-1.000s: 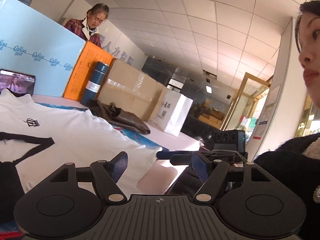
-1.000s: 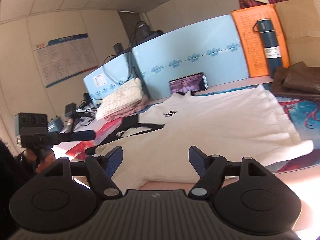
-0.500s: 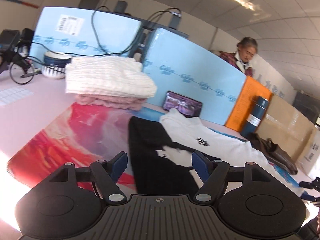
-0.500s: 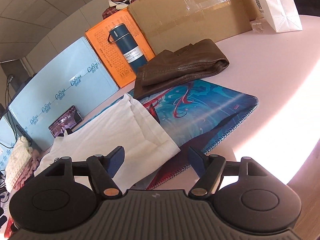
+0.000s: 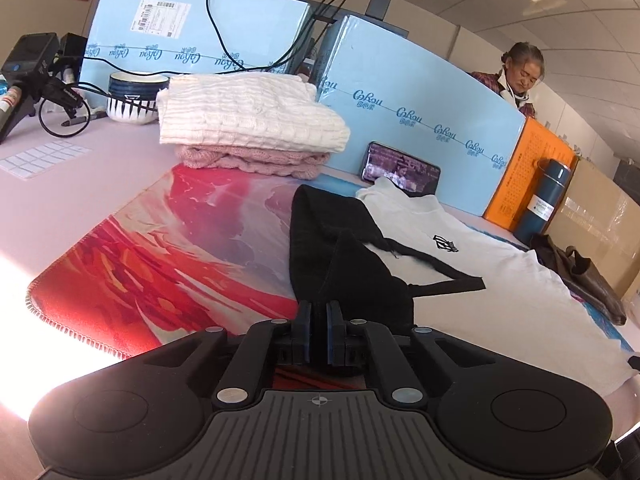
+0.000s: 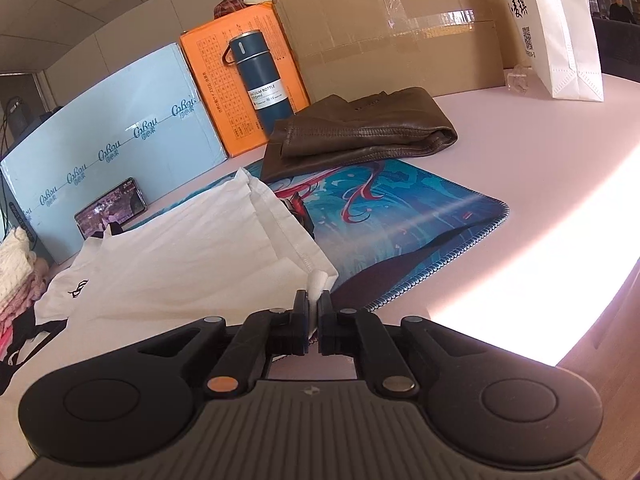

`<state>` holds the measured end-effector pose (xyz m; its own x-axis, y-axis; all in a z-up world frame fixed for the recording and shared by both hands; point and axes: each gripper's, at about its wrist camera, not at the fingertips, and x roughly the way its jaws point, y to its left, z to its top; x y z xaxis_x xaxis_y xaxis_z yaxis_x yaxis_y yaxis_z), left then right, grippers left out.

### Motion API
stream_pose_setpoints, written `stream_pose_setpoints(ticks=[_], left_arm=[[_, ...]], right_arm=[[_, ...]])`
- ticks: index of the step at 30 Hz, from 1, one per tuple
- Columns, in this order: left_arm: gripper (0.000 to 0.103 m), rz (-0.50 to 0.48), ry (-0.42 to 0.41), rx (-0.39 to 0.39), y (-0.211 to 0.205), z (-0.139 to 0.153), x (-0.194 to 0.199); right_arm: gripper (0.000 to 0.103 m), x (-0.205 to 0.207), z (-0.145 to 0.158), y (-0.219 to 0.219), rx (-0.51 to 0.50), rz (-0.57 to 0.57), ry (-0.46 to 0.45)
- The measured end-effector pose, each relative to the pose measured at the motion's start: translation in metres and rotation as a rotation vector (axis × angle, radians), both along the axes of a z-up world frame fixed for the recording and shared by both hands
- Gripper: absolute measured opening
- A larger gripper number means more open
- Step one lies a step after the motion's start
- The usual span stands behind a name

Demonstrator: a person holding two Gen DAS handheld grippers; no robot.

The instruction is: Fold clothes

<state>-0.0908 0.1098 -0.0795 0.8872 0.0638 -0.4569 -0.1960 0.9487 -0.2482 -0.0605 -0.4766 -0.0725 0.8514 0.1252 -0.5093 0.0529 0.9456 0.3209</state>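
White T-shirt spread flat across printed desk mat, chest logo up, black sleeve lying over red end of mat. Left gripper clamped on near edge of black sleeve; right gripper pinched on white hem corner, a tuft of cloth showing between the pads. Both jaws just closed, cloth between them. Fabric judged light, limp, non-slippery, not fragile: likely to sag and drape between the two grips. Best held at edges and corners, as here; taut span between grips advisable for a straight crease.
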Motion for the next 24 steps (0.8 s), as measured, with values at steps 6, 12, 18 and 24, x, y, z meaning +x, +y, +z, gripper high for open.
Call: stream_pose_setpoints(ticks=[6, 12, 18, 24], left_arm=[[0.025, -0.064, -0.046, 0.207, -0.016, 0.002, -0.01], [0.083, -0.137, -0.236, 0.255, -0.032, 0.011, -0.047], [0.085, -0.427, -0.309, 0.272, -0.083, 0.006, -0.057], [0.085, -0.7, -0.295, 0.357, -0.148, -0.02, -0.07]], right_arm=[[0.006, -0.003, -0.002, 0.003, -0.058, -0.017, -0.023], [0.065, -0.026, 0.011, 0.008, -0.108, -0.022, -0.198], [0.082, -0.058, 0.015, 0.051, -0.212, 0.391, -0.311], [0.083, -0.067, 0.008, 0.071, -0.221, 0.564, -0.323]])
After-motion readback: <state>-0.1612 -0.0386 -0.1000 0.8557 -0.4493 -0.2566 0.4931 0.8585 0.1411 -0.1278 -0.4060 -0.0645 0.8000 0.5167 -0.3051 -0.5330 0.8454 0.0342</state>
